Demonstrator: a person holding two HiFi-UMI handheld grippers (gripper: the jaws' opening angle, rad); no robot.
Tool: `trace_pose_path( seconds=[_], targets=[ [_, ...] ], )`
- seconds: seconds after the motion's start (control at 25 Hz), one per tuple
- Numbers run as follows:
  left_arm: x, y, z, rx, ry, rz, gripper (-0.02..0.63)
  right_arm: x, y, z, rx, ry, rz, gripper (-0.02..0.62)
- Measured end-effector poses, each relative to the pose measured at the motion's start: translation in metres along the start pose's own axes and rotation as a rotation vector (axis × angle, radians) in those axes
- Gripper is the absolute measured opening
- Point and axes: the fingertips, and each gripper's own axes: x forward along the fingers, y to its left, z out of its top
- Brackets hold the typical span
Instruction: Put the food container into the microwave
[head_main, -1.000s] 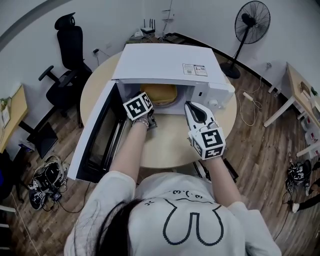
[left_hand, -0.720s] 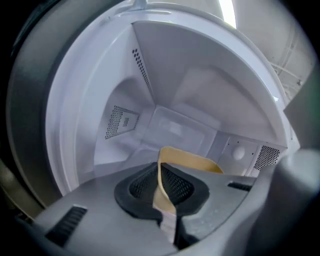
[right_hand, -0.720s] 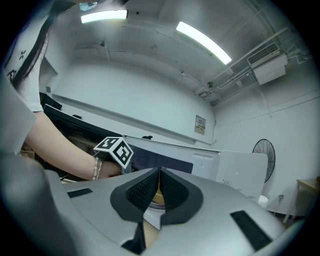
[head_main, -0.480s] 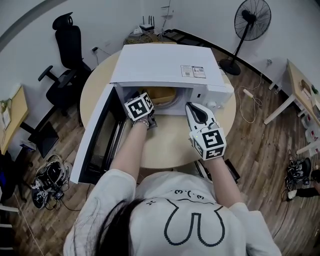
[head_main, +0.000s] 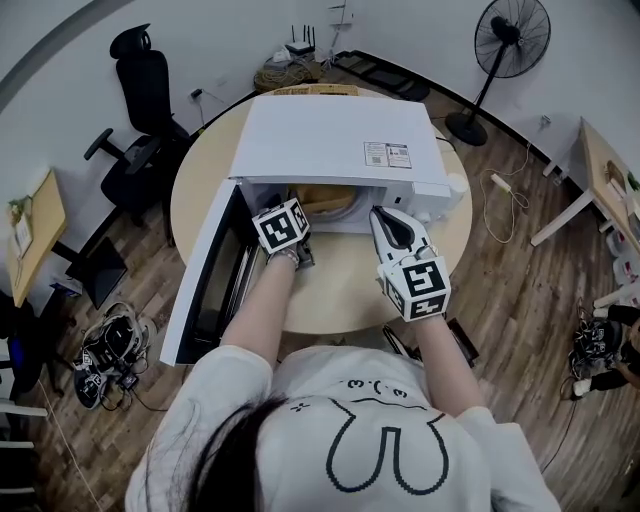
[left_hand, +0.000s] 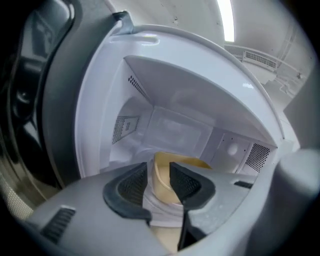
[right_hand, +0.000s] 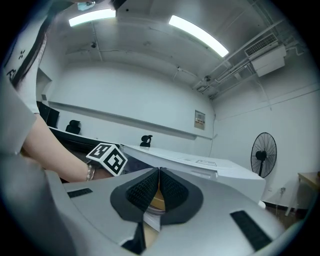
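**A:** How do our tongs stand?

**B:** Our left tongs (left_hand: 159, 172) have just been opening. The pads are apart, and the yellow wall of the food container (left_hand: 161, 181) shows in the gap, unpressed. Our right tongs (right_hand: 159, 174) are closed, pad against pad, held just outside the oven's front.

**A:** And where is the container?

**B:** It sits inside the white microwave (head_main: 335, 140), whose door (head_main: 205, 270) hangs wide open on our left. The microwave stands on the round tabletop (head_main: 340, 290). Beyond it we see an office chair (head_main: 140, 90) and a standing fan (head_main: 512, 35).
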Motion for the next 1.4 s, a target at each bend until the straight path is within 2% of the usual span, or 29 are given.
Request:
trace_pose_path(
  seconds=[0.44,1.04,1.4],
  targets=[
    [-0.016,-0.005,0.012,0.000,0.008,-0.020,0.132,0.014,0.000,0.016,0.033,0.017,0.012,0.029],
    [-0.049,-0.016,0.032,0.104,-0.035,-0.114,0.132,0.015,0.004,0.027,0.023,0.053,0.002,0.030],
    [-0.070,-0.020,0.043,0.170,-0.088,-0.112,0.132,0.015,0.004,0.031,0.020,0.035,0.033,0.031]
  ],
)
